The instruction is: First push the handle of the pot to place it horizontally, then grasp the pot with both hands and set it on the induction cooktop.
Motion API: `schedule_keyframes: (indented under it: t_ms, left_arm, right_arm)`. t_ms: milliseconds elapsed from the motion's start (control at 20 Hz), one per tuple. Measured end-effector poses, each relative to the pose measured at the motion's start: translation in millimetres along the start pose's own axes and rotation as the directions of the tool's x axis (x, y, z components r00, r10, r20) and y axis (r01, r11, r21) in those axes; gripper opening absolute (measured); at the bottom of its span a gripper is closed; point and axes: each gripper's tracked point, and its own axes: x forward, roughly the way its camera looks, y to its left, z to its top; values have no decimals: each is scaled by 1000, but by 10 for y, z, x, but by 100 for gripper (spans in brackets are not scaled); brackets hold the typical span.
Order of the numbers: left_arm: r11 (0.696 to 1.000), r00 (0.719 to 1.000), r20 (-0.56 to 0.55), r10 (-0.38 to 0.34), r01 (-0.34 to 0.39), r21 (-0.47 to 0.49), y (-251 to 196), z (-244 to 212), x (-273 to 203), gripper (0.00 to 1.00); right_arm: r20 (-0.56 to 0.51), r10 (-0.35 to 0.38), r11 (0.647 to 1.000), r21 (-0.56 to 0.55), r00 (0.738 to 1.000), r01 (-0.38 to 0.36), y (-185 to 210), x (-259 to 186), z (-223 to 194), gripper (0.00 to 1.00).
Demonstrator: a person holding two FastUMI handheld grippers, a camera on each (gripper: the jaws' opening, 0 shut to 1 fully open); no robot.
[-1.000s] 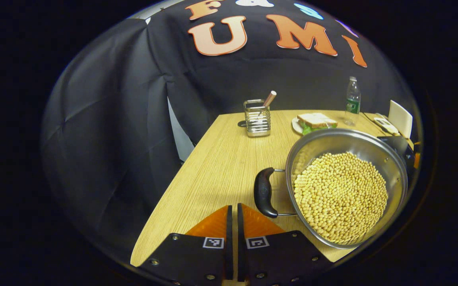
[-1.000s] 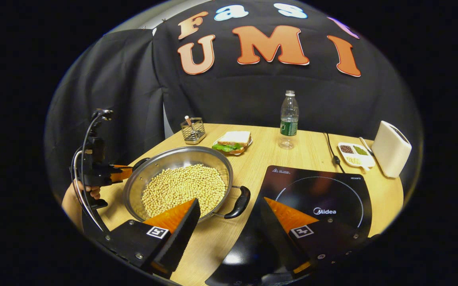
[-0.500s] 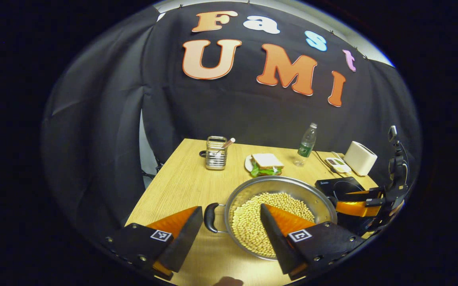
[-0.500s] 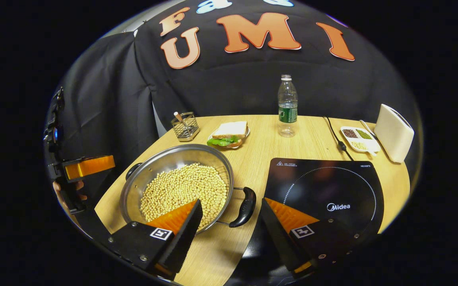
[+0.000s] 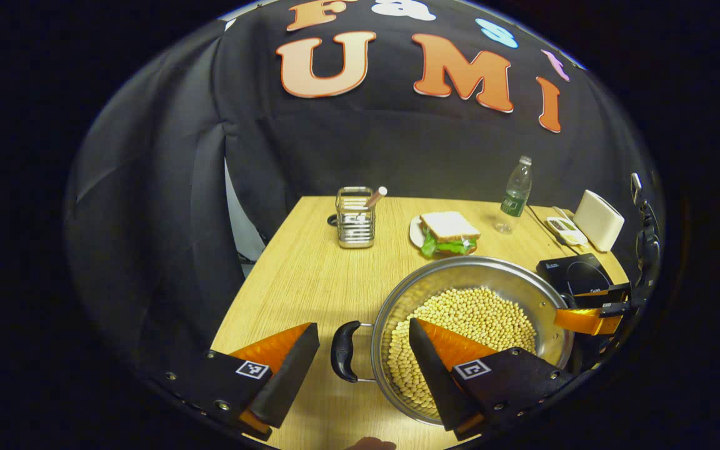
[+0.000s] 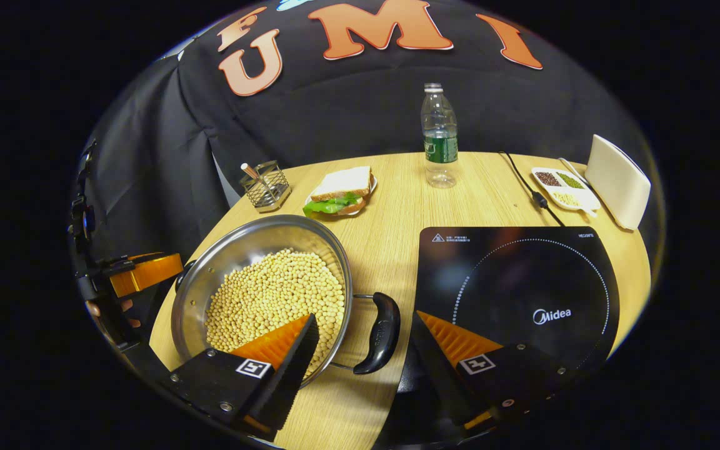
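Grasp step pending. Left gripper (image 5: 363, 365) spread wide, pot (image 5: 469, 331) handle (image 5: 342, 350) right between its fingers. Right gripper (image 6: 363, 350) also wide, straddling other handle (image 6: 380, 331). Cooktop (image 6: 516, 294) just beyond its right finger. Next: close both, lift level.

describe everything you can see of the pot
The pot is a wide, shallow, shiny metal pan, upright on the wooden table left of the induction cooktop. It holds a bed of pale beans. Two dark loop handles on wire brackets stick out at opposite sides. Neither open gripper touches it.
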Motion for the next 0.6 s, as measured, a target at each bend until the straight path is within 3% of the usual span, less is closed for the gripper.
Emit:
schedule_keyframes:
  t_ms: [150, 400, 600]
  left_arm:
    - [1000, 998, -63, 15, -16, -25, 84, -189, 120, 92]
    - [999, 995, -98, 16, -20, -36, 157, -323, 259, 92]
    - [999, 994, -112, 6, -11, -49, 129, -374, 323, 92]
  right_arm:
    - [-30, 32, 999, 38, 999, -31, 108, 34, -13, 91]
    - [-58, 6, 996, 86, 998, -1, 83, 107, -35, 81]
    - [-71, -34, 998, 57, 997, 38, 54, 186, -55, 69]
